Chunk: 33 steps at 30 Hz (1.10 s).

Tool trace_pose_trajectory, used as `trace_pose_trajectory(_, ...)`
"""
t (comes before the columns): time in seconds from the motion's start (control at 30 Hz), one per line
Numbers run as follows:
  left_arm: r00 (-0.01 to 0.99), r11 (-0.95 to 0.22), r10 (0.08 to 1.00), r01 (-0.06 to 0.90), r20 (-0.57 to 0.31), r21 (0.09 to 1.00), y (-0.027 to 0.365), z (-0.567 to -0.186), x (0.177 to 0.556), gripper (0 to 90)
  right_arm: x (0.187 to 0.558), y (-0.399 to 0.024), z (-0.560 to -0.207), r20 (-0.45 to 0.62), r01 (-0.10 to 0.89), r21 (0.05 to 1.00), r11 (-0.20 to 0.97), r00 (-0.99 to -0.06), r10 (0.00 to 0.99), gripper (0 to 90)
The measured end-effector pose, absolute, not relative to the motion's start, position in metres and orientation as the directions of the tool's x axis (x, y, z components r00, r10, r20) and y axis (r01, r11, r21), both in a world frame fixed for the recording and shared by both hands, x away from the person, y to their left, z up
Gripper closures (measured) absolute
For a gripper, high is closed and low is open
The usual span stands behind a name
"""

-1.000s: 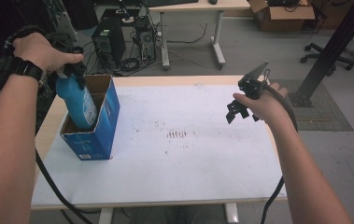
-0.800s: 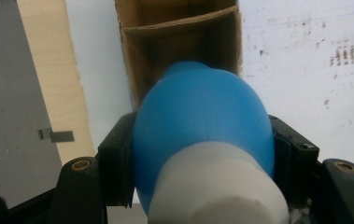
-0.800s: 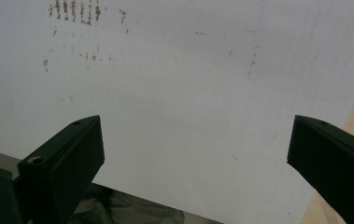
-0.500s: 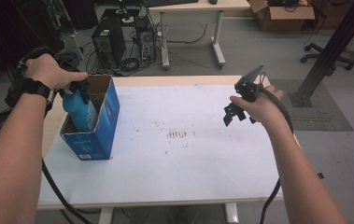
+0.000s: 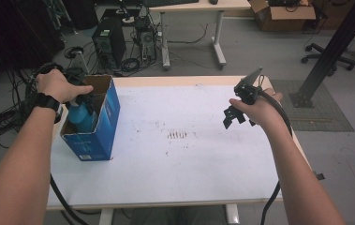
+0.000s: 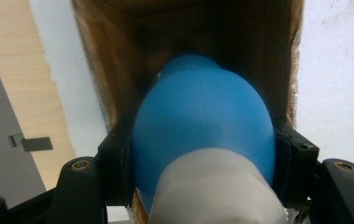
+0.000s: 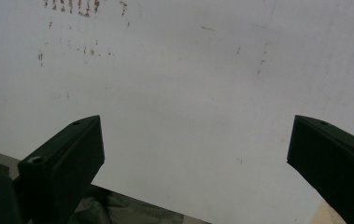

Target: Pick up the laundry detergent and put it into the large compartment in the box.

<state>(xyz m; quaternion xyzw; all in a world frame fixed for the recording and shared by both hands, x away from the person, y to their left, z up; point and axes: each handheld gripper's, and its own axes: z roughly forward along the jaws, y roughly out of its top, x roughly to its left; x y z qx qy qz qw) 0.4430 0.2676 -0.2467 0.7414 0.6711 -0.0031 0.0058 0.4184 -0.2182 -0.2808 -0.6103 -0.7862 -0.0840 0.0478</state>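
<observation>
A blue bottle [image 6: 202,121] sits inside an open blue box [image 5: 101,126] at the table's [image 5: 189,168] left edge, clamped by the left gripper [image 6: 202,154]. Far right of the box, the right gripper [image 7: 195,154] hovers over the table, jaws spread, holding nothing.

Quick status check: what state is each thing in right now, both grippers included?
Blue bottle: clamped in the left gripper, lowered partway into the box.
Blue cardboard box: upright on the table, top open.
Left gripper: shut on the bottle.
Right gripper: jaws wide open, empty, above the table.
</observation>
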Motion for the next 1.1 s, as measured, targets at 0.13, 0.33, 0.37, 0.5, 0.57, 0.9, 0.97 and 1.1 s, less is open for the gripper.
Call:
trace_pose_trajectory(0.13,0.109,-0.109,0.994,0.994,-0.015,-0.004,0.266,-0.256,0.444,37.2,0.419,-0.218,-0.284,0.179,0.968,0.073,0.242,-0.251,0.951,3.9)
trace_pose_trajectory(0.33,0.113,-0.113,0.993,0.993,-0.019,-0.014,0.266,-0.265,0.444,37.2,0.419,-0.218,-0.286,0.179,0.967,0.069,0.244,-0.253,0.951,3.9)
trace_pose_trajectory(0.37,0.116,-0.116,0.993,0.993,-0.021,-0.019,0.266,-0.267,0.444,37.2,0.419,-0.218,-0.287,0.179,0.967,0.07,0.243,-0.252,0.951,3.9)
trace_pose_trajectory(0.5,0.119,-0.119,0.993,0.993,-0.024,-0.02,0.267,-0.271,0.444,37.1,0.419,-0.218,-0.288,0.178,0.967,0.069,0.244,-0.253,0.951,3.9)
trace_pose_trajectory(0.57,0.121,-0.122,0.992,0.992,-0.023,-0.021,0.267,-0.272,0.444,37.2,0.419,-0.218,-0.288,0.179,0.967,0.068,0.245,-0.254,0.95,4.0)
trace_pose_trajectory(0.9,0.121,-0.121,0.992,0.993,-0.026,-0.011,0.268,-0.274,0.444,37.0,0.418,-0.218,-0.29,0.183,0.967,0.068,0.244,-0.252,0.95,3.9)
trace_pose_trajectory(0.97,0.121,-0.122,0.992,0.993,-0.028,-0.01,0.269,-0.274,0.444,37.0,0.418,-0.218,-0.29,0.183,0.967,0.069,0.244,-0.252,0.95,3.9)
trace_pose_trajectory(1.1,0.126,-0.126,0.992,0.992,-0.03,-0.004,0.268,-0.275,0.444,36.8,0.417,-0.22,-0.29,0.183,0.968,0.067,0.24,-0.248,0.951,3.9)
